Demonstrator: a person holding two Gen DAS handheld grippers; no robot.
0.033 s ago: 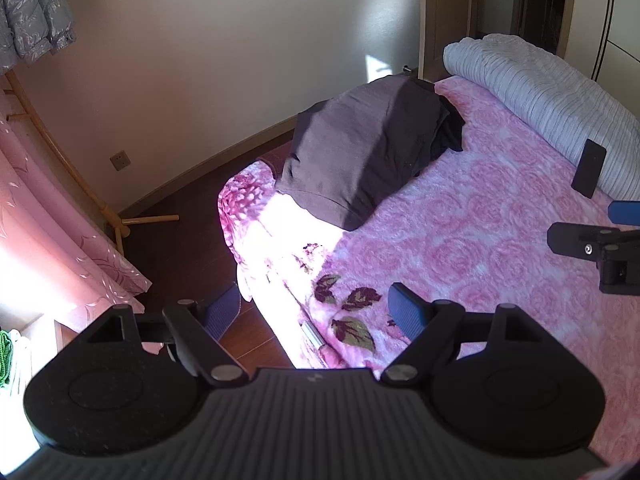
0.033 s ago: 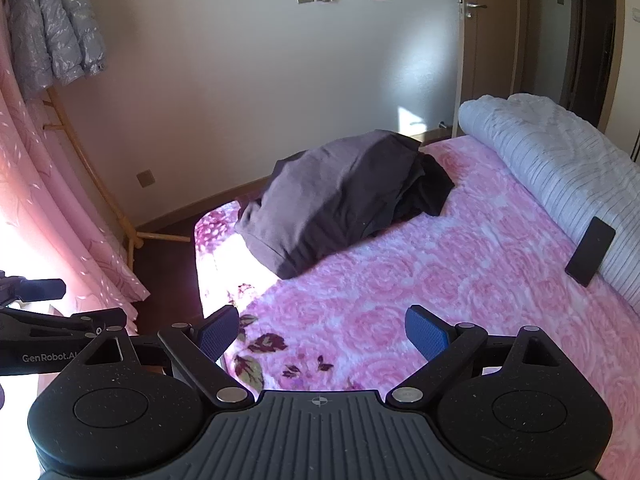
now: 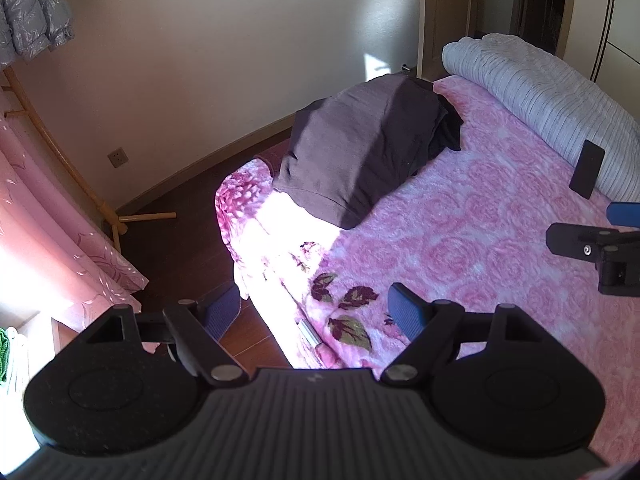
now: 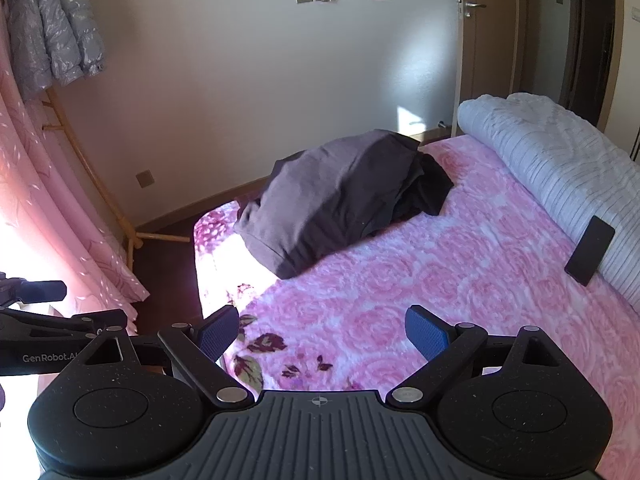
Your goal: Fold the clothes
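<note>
Here both grippers (image 3: pixel 314 308) (image 4: pixel 322 330) hover agape, short of the clothes (image 4: pixel 340 196).

Both grippers raised, nothing held.
Left gripper (image 3: pixel 316 312): jaws spread wide, blue pads (image 3: pixel 406 314) bare. Right gripper (image 4: pixel 322 330): jaws likewise wide apart, pads (image 4: pixel 426 334) bare. The two units sit side by side, well apart, not touching.

Right gripper (image 3: pixel 600 236) cut off by the frame's right edge; jaw gap indiscernible there. Grey jacket (image 4: pixel 52 36) cropped at top-left. Lower layers of clothes pile (image 4: pixel 340 200) hidden beneath top garment.
</note>
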